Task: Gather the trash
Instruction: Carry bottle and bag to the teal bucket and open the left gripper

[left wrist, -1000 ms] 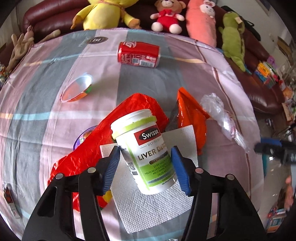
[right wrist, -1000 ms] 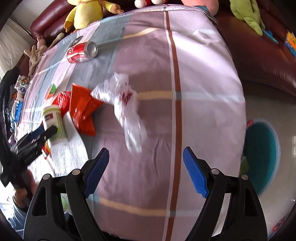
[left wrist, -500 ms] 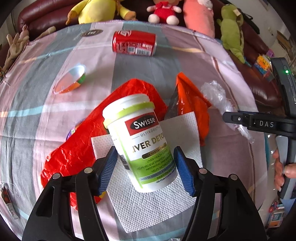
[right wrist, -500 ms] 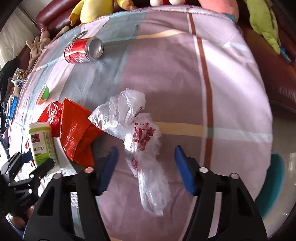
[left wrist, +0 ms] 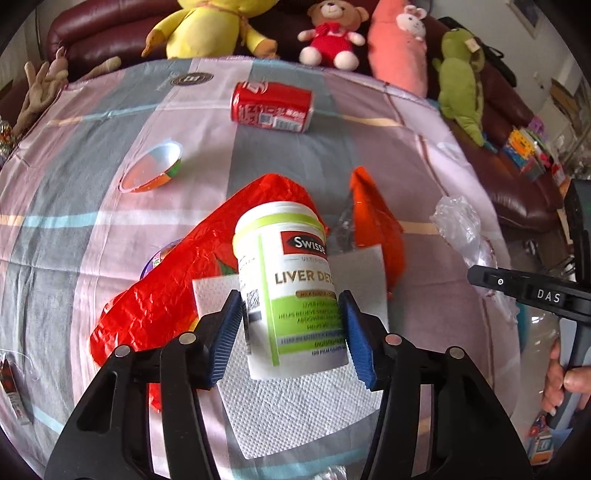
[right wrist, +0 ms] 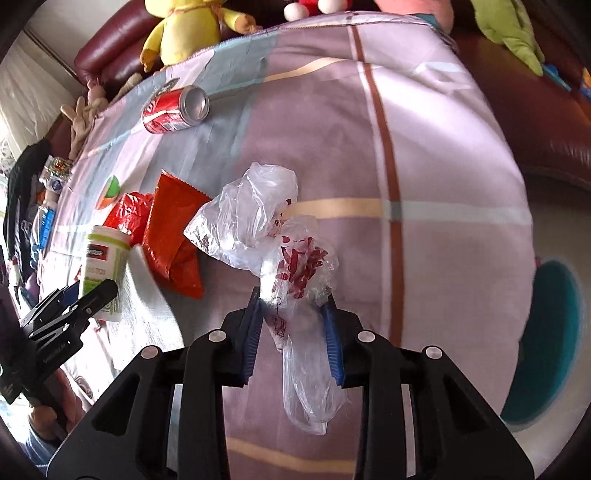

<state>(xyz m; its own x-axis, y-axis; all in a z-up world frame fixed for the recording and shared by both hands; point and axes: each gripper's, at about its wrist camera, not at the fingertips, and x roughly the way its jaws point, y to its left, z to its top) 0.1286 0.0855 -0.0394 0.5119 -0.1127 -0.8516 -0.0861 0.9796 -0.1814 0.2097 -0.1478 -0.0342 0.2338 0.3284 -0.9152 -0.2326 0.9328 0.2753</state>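
A white supplement bottle (left wrist: 291,280) with a green label stands on a paper towel (left wrist: 295,398). My left gripper (left wrist: 291,306) is closing, and its blue pads press on both sides of the bottle. A crumpled clear plastic bag (right wrist: 251,221) with red print lies on the striped cloth. Its lower part sits between the pads of my right gripper (right wrist: 293,301). Those jaws are closing, still apart, with loose plastic brushing them. The right wrist view shows the bottle (right wrist: 101,266) in the left gripper (right wrist: 74,306) at far left.
A red can (left wrist: 271,107) lies on its side at the back. An orange packet (left wrist: 373,229), a red wrapper (left wrist: 177,295) and a small tipped cup (left wrist: 151,170) lie around the bottle. Plush toys (left wrist: 207,26) line the sofa. A teal bin (right wrist: 546,350) stands right of the table.
My right gripper came down over the plastic bag and its jaws narrowed around it. The left jaws opened slightly, then closed onto the bottle, which now stands more upright.
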